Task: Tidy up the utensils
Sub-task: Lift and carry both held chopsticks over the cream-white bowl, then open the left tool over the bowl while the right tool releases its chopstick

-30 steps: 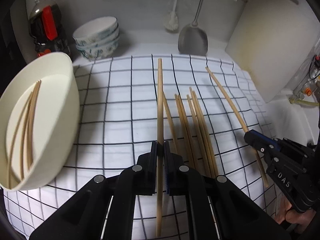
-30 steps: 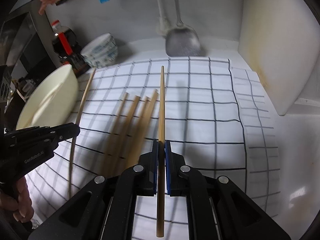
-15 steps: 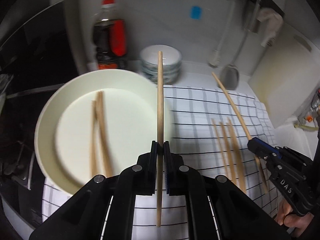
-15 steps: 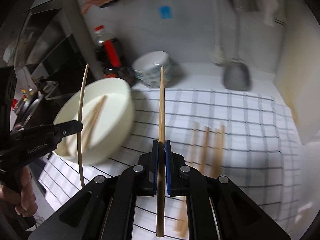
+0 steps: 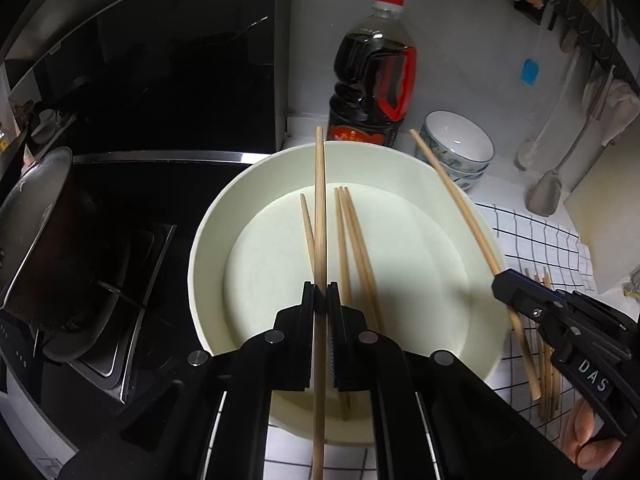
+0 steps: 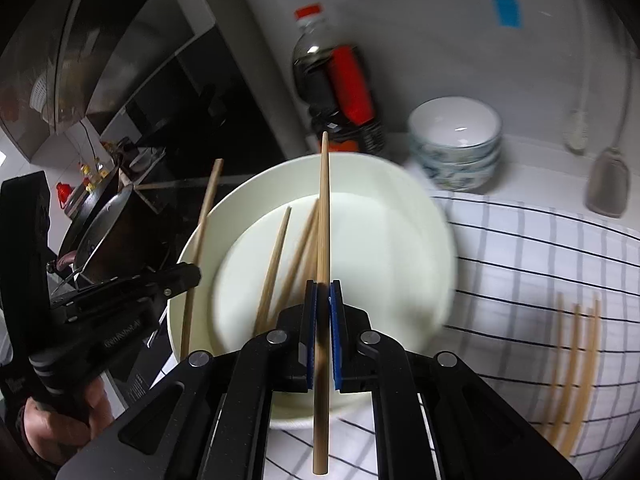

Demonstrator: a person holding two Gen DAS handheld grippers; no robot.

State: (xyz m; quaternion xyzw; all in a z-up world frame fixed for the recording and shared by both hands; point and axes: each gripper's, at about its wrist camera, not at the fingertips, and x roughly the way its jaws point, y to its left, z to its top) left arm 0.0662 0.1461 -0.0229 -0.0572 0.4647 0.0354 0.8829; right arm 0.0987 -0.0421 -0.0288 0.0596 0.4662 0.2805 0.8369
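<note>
Wide, smooth cream bowl (image 5: 400, 208) sits beside the stove w/ a few slim bamboo chopsticks (image 5: 352, 240) already inside, prob. the collecting spot. Left gripper (image 5: 321, 300) & right gripper (image 6: 323, 300) are each clamped on one chopstick, poised above bowl; more lie on checked cloth (image 6: 540, 264).

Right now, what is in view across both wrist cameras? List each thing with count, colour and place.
large bowl: one, cream, beside the stove
loose chopsticks in bowl: three, wooden
held chopsticks: two, wooden, one per gripper, over the bowl
chopsticks on cloth: several, wooden
checked cloth: one, white with black lines
small bowls: stack, white patterned, behind the cloth
sauce bottle: one, dark, red cap
pan: one, dark, on stove
spatula: one, grey, at wall
left hand-held gripper: black, shut
right hand-held gripper: black, blue pads, shut
</note>
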